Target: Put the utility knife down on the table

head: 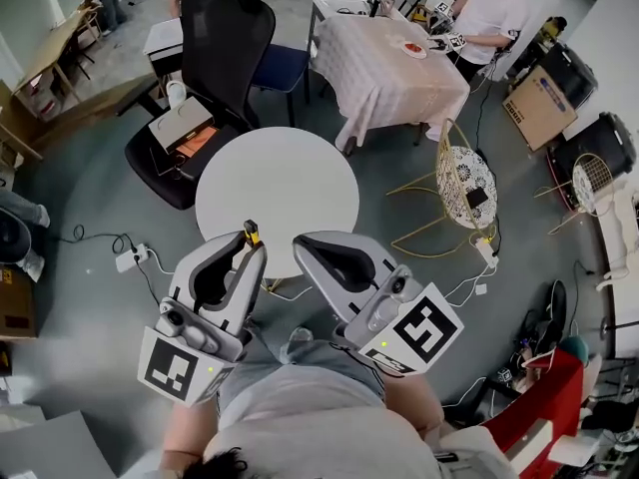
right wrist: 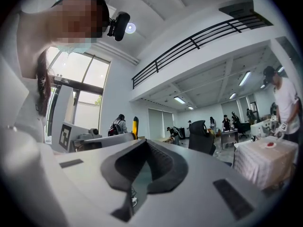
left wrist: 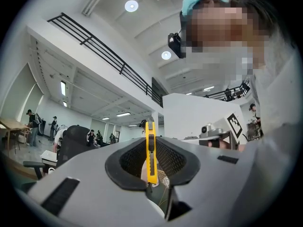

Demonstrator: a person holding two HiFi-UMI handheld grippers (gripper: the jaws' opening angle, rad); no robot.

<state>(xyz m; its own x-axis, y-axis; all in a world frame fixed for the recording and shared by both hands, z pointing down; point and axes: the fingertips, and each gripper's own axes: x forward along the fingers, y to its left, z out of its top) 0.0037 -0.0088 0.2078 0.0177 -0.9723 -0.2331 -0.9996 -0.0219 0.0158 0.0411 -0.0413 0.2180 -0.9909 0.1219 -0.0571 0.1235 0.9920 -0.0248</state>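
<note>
Looking down from my head, I hold two grey tools in front of my body, each carrying a cube with square black-and-white markers. My left tool (head: 250, 244) is clenched on the utility knife (head: 251, 233), a slim yellow knife with a black tip. The left gripper view shows the utility knife (left wrist: 150, 154) standing upright, pinched between the dark ribbed pads and sticking out past the jaw tips. The knife is in my grip and not lying on the worktop. In the head view its tip shows against the near left rim of the round white worktop (head: 290, 183), which stands just ahead of me. My right tool (head: 306, 243) is beside the left one and a little apart from it. Its jaws are pressed together at the tips, with nothing between them. From the right gripper view, the yellow knife shows to the left, beyond that tool's closed jaws. Behind the round worktop is a black office chair (head: 225, 38). To the right of it is a gold wire chair (head: 464, 183). Farther back stands a table under a pale cloth (head: 389, 68), and a person in a white shirt (head: 494, 8) is at its far side. A white power strip (head: 132, 258) lies on the grey floor to my left.
</note>
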